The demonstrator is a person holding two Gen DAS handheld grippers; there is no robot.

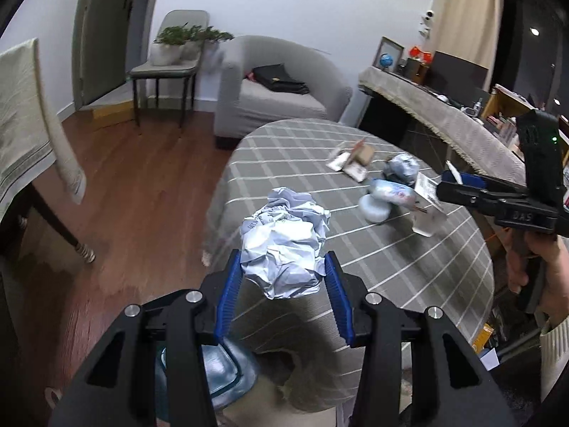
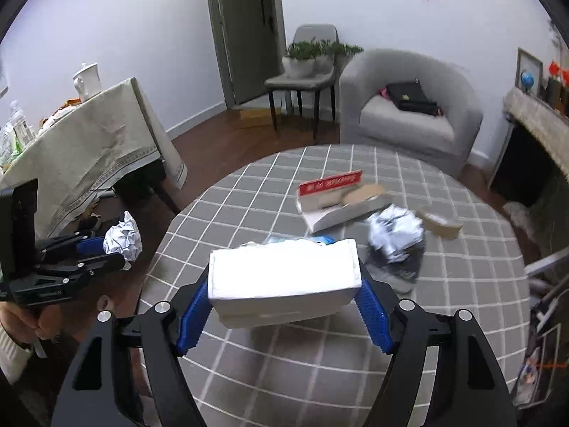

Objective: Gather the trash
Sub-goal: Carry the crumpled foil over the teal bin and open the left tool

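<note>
My left gripper (image 1: 283,254) is shut on a crumpled pale-blue paper ball (image 1: 284,242), held over the near left rim of the round table with the grey checked cloth (image 1: 373,274). The right wrist view shows that same gripper (image 2: 113,251) and the paper ball (image 2: 122,240) off the table's left side. My right gripper (image 2: 284,281) is shut on a white box (image 2: 284,274), both blue pads pressed on its ends, above the table (image 2: 320,363). From the left wrist view, the right gripper (image 1: 448,183) and the white box (image 1: 426,195) hang at the table's right.
On the cloth lie a flat red-and-white carton (image 2: 332,195), a crumpled silver wrapper (image 2: 394,235), a brown scrap (image 2: 441,226) and bluish wrappers (image 1: 387,192). A blue water jug (image 1: 220,366) stands below my left gripper. A grey armchair (image 2: 409,114) and a cloth-covered table (image 2: 89,149) stand beyond.
</note>
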